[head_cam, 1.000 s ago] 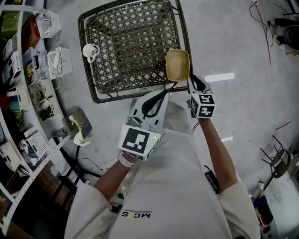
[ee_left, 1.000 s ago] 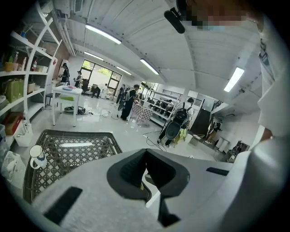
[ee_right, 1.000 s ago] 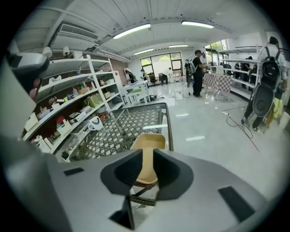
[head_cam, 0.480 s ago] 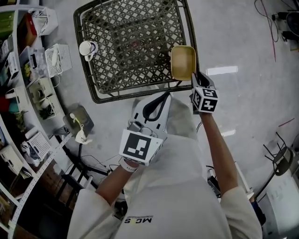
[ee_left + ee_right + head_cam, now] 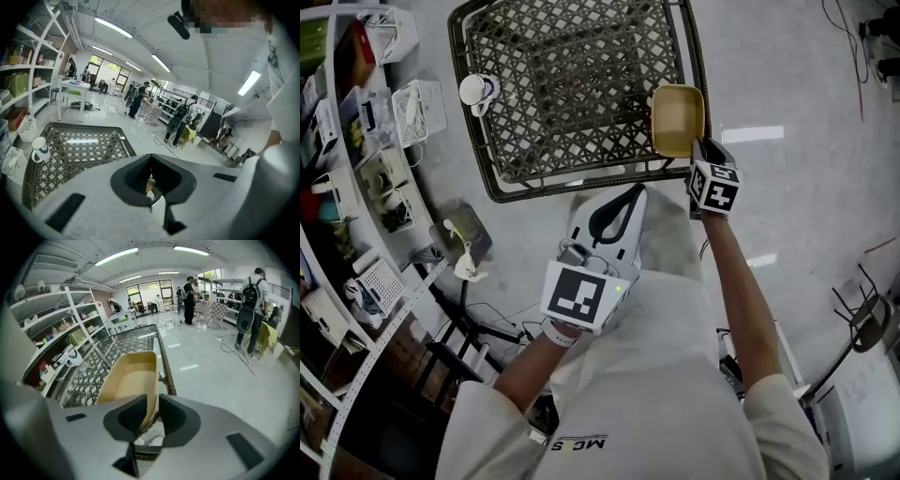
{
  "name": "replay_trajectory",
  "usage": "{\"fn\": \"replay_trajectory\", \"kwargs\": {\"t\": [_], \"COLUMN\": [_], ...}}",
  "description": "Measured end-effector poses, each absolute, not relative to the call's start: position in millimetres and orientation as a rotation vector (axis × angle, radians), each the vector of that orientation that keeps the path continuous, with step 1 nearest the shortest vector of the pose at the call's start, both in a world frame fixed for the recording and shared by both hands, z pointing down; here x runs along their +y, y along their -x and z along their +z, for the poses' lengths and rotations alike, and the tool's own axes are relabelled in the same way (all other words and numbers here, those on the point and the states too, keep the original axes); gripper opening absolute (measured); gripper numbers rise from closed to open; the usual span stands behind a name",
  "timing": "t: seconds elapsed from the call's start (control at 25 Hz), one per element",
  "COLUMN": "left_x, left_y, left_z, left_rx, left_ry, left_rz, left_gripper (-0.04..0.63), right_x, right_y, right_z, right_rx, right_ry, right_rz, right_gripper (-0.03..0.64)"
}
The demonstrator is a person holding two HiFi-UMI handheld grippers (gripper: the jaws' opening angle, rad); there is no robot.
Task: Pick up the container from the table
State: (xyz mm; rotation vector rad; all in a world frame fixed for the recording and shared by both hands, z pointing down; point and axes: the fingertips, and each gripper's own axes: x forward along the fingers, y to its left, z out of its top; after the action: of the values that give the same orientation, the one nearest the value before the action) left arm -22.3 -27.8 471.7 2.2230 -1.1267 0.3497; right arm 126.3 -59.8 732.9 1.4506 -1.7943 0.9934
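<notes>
Container [image 5: 678,117]: tan open tray at right rim of wicker tabletop [image 5: 562,103], long axis pointing away from the person. Near end wall clamped between jaws of right gripper [image 5: 703,150]; right gripper view confirms the wall pinched.

Change over last second: none of note. Tray keeps its place at the rim, grip maintained. Judgement: grasp secured; clearance off tabletop not confirmable.

Left gripper [image 5: 630,194]: jaws together, empty, held near torso. Mug [image 5: 476,91] at far-left rim, uninvolved.
</notes>
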Motion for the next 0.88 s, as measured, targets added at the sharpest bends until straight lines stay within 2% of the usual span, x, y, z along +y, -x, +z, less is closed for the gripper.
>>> {"fn": "replay_trajectory", "kwargs": {"t": [0.08, 0.2, 0.88], "left_x": [-28.1, -31.1, -39.0], "left_y": [19.6, 14.8, -1.8], "left_z": [473.4, 473.5, 459.1], "left_rx": [-1.117, -1.103, -1.078], "left_ry": [-2.224, -2.229, -2.308], "left_rz": [0.357, 0.359, 0.372], "left_gripper": [0.02, 0.02, 0.02], "right_x": [-60.2, -61.8, -72.7], "right_y": [-127.0, -132.2, -146.2], "right_z": [737.8, 743.2, 715.1], "right_rx": [-1.778, -1.738, -1.811], "right_ry": [-1.439, -1.448, -1.434], "right_rz": [0.991, 0.994, 0.996], "right_gripper": [0.084, 0.035, 0.029]}}
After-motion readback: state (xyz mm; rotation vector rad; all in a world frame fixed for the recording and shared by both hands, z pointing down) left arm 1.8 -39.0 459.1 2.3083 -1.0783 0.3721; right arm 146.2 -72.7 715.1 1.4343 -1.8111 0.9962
